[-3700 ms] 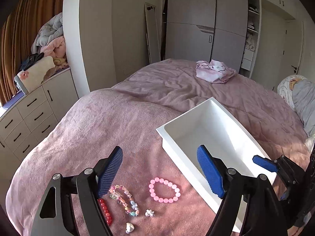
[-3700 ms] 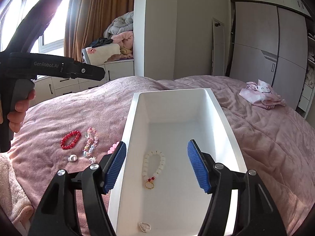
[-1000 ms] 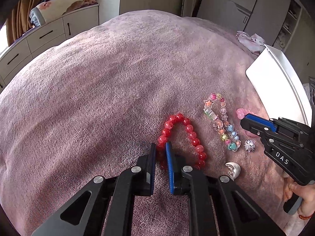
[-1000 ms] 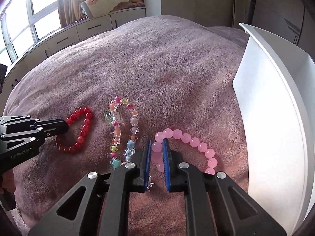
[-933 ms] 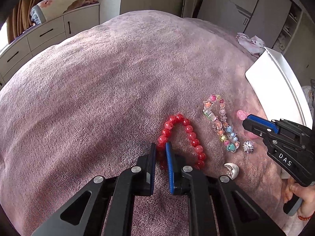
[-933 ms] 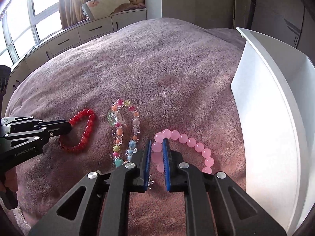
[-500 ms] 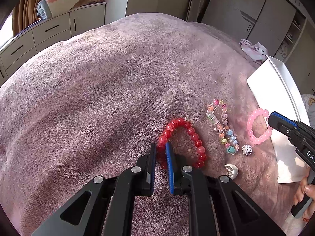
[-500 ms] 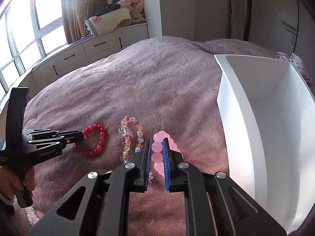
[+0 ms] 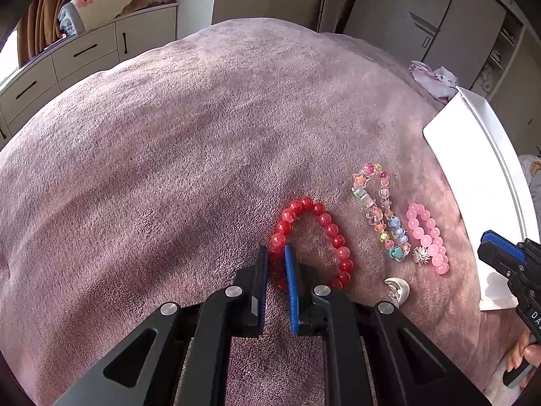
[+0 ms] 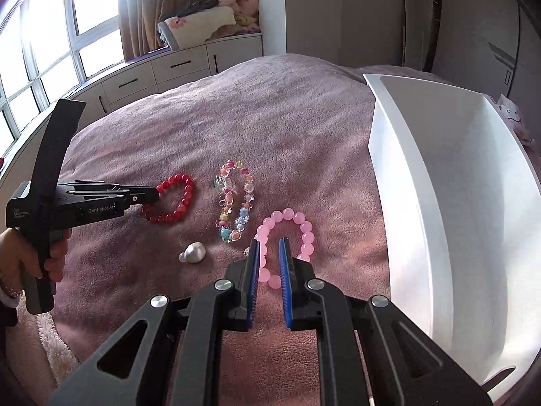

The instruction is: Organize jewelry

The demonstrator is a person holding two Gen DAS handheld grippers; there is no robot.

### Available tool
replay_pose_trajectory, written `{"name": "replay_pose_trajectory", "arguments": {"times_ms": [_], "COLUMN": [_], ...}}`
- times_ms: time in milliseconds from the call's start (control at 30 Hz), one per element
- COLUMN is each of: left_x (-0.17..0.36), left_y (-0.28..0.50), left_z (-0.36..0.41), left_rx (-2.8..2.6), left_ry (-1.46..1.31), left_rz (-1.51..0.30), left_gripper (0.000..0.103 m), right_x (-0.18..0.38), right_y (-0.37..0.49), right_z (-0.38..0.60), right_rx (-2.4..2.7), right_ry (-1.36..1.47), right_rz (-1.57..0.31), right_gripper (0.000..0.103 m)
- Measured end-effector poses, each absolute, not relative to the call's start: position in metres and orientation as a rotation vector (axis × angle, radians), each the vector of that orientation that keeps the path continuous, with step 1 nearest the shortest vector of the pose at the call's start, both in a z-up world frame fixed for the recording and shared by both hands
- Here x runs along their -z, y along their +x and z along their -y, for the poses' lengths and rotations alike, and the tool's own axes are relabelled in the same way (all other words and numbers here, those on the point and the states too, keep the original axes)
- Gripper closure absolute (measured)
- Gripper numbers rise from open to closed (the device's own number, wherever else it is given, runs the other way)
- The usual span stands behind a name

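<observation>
The left wrist view shows the red bracelet (image 9: 312,242) lying on the pink blanket (image 9: 169,169). The left gripper (image 9: 276,260) is pinched on the near side of this bracelet, with a few red beads between its two blue pads. The rest of the ring lies flat on the blanket.

The right wrist view shows the pink bracelet (image 10: 287,240) held by the right gripper (image 10: 268,253). Its pads are close together, with the beads squeezed between them. The loop sticks out past the tips. I cannot tell if it touches the blanket.

Between the red and the pink bracelets lies the mixed bracelet (image 10: 233,199), made of beads in many colours. It is flat on the blanket and nothing touches it. Just beside its near end sits a tiny sparkly charm (image 9: 421,255). Near that, a silver moon charm (image 9: 396,289) lies on the blanket, close to the red bracelet.

To the right of the jewelry stands the white bin (image 10: 439,203), with its open side up. It rests on the blanket, near the pink bracelet but not touching it.

A hand (image 10: 50,257) holds the handle of the left gripper. Far back there are drawers (image 10: 175,67) under a window (image 10: 40,34), with folded blankets piled on top.
</observation>
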State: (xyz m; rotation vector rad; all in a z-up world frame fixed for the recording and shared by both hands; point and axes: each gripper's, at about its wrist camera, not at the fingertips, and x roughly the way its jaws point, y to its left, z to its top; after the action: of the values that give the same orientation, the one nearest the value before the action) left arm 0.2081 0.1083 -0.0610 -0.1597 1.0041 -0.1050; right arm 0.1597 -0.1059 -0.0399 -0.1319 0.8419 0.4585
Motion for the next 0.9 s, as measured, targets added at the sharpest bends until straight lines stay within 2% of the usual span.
{"name": "replay_pose_trajectory", "arguments": {"times_ms": [167, 200, 267, 333, 633, 733, 900], "left_x": [0.061, 0.062, 0.062, 0.063, 0.064, 0.065, 0.063], "left_y": [0.208, 0.207, 0.208, 0.208, 0.209, 0.209, 0.207], "left_z": [-0.109, -0.109, -0.110, -0.110, -0.109, -0.109, -0.113], "left_rx": [0.109, 0.109, 0.110, 0.110, 0.119, 0.121, 0.124], "left_ry": [-0.161, -0.165, -0.167, -0.164, -0.161, -0.166, -0.184], "left_rz": [-1.007, -1.008, -1.011, -1.011, -1.014, -1.012, -1.003], "left_gripper": [0.088, 0.088, 0.088, 0.088, 0.088, 0.088, 0.088], "right_x": [0.055, 0.058, 0.063, 0.067, 0.086, 0.084, 0.076], "right_y": [0.160, 0.160, 0.160, 0.162, 0.180, 0.179, 0.167], "right_z": [0.096, 0.093, 0.088, 0.084, 0.071, 0.069, 0.071], "right_rx": [-0.476, -0.479, -0.481, -0.476, -0.477, -0.483, -0.489], "right_ry": [-0.142, -0.151, -0.175, -0.194, -0.274, -0.290, -0.315], "right_rz": [-0.883, -0.888, -0.901, -0.906, -0.959, -0.950, -0.913], "right_gripper": [0.087, 0.084, 0.073, 0.070, 0.071, 0.088, 0.089]}}
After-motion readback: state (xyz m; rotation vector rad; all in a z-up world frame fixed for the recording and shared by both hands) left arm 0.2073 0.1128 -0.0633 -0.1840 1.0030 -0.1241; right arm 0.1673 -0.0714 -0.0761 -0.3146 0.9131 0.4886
